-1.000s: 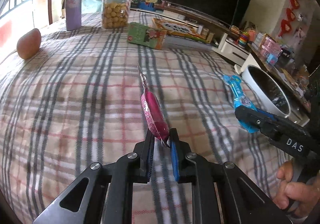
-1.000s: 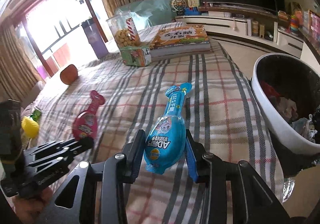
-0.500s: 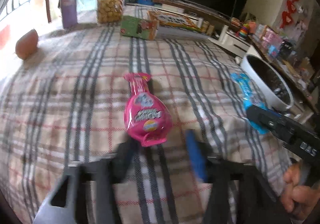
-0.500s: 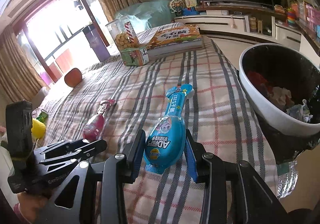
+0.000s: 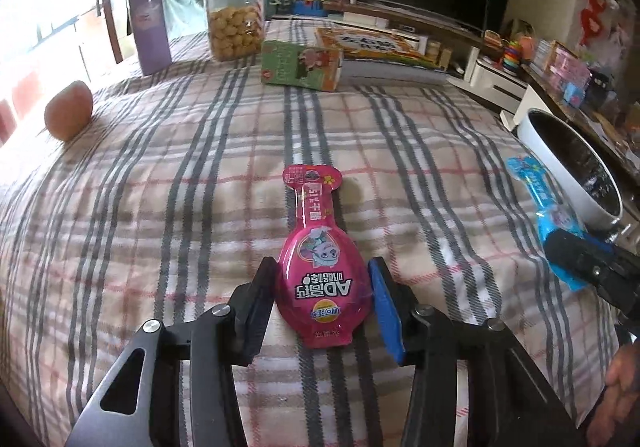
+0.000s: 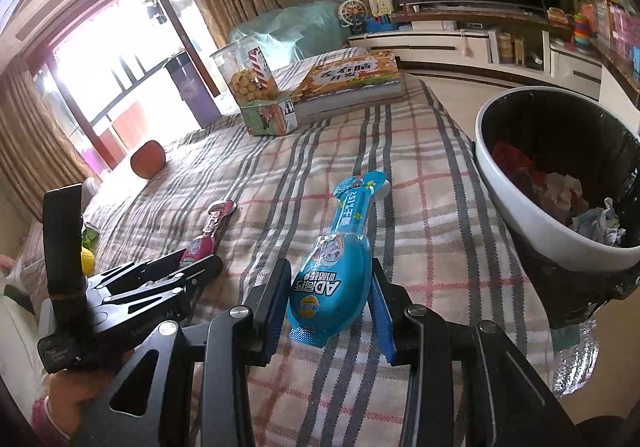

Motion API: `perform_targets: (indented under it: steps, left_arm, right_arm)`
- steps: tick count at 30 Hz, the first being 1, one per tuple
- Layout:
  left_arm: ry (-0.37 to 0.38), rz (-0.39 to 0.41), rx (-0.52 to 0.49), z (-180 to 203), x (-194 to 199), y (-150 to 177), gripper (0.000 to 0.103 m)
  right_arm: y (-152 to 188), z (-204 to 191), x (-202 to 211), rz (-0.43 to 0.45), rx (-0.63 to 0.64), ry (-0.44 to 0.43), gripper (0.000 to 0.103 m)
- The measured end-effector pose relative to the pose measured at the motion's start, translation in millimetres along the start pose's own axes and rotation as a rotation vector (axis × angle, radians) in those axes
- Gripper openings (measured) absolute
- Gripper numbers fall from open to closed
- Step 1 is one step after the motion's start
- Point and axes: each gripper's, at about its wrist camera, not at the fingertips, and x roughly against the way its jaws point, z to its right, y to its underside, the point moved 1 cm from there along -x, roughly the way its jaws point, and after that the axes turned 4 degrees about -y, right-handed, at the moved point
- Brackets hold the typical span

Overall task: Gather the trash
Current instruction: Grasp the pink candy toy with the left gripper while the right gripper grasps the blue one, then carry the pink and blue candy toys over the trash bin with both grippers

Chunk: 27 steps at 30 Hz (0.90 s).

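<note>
**Two snack packets between two pairs of jaws on the plaid cloth**

The left gripper (image 5: pixel 322 297) is closing its jaws around the wide bulb end of a pink, bottle-shaped plastic snack packet (image 5: pixel 320 259) that lies flat on the plaid cloth-covered table (image 5: pixel 160 215); the black pad sits against the packet's left edge and the blue pad just beside its right edge, with no squeeze showing; the packet's narrow neck points away toward the far end of the table; the right gripper (image 6: pixel 332 301) stands part open with both pads against the sides of a blue, bottle-shaped plastic snack packet (image 6: pixel 340 263), whose bulb end is raised off the cloth and whose neck slopes down to it; just beside the table's right edge stands a white round trash bin with a black liner (image 6: pixel 520 203), holding crumpled paper and red scraps; at the far end stand a clear plastic jar of biscuits (image 5: pixel 234 13), a green carton (image 5: pixel 300 63), and a purple tumbler (image 5: pixel 148 23)
</note>
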Motion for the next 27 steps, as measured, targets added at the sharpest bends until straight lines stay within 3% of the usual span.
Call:
perform_targets:
  steps: [27]
  left_arm:
    - [0.198, 0.08, -0.118, 64, 45, -11, 0.044]
  right_arm:
    - [-12, 33, 65, 0.115, -0.053, 0.016, 0.038]
